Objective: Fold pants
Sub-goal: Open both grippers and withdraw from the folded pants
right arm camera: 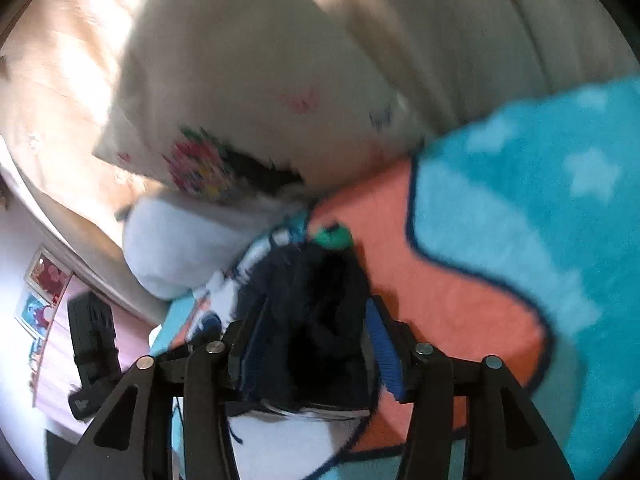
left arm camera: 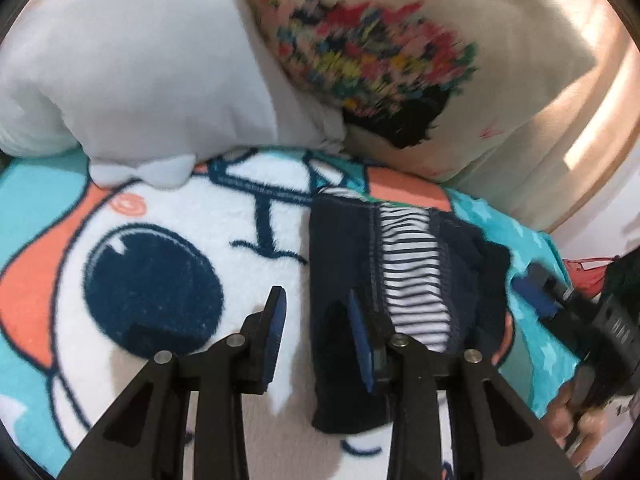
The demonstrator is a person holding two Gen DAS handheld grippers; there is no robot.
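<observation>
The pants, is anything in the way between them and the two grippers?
Nothing visible is. The pants lie folded on the cartoon blanket. The left gripper hangs open right over their edge. In the right wrist view the dark cloth sits between the right gripper's fingers.

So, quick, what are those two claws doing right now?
Left gripper: jaws open, holding nothing.
Right gripper: jaws open, pants between them, apparently not pinched.

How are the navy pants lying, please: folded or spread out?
Folded: the navy pants with striped lining lie as one compact layered rectangle on the cartoon fleece blanket.
</observation>
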